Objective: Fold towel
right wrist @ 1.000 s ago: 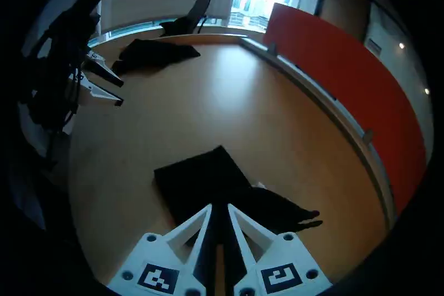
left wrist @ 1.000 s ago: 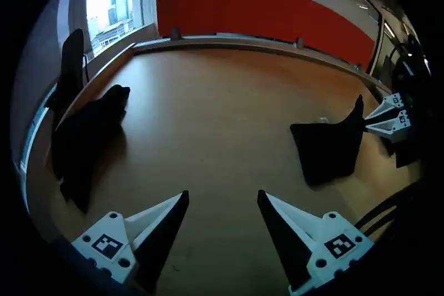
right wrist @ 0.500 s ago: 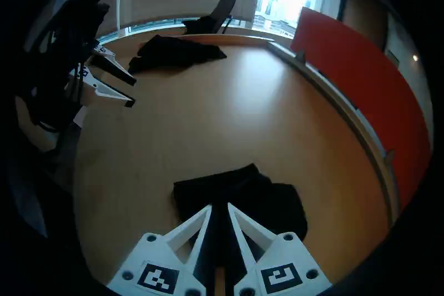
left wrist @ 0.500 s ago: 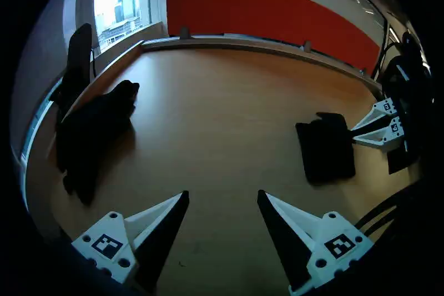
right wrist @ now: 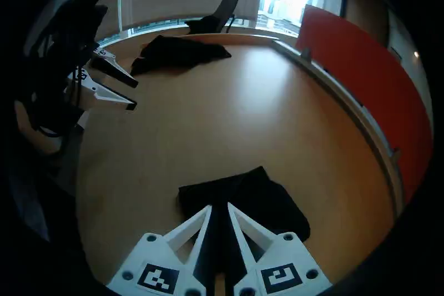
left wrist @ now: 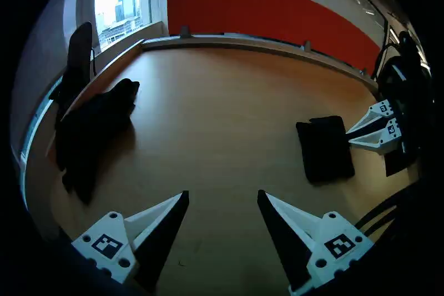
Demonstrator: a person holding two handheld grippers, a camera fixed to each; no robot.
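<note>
Seemingly right tool (right wrist: 219,206) pinches towel (right wrist: 263,202) edge; left tool (left wrist: 222,192) spread.

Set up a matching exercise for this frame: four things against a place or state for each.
Things:
1. towel
2. cloth pile
3. left gripper
4. divider

Places or states:
a. open, above bare table
b. red, along the table's far edge
c. folded flat, at the right gripper tips
d. crumpled, near the chair

Pairs: 1-c, 2-d, 3-a, 4-b
</note>
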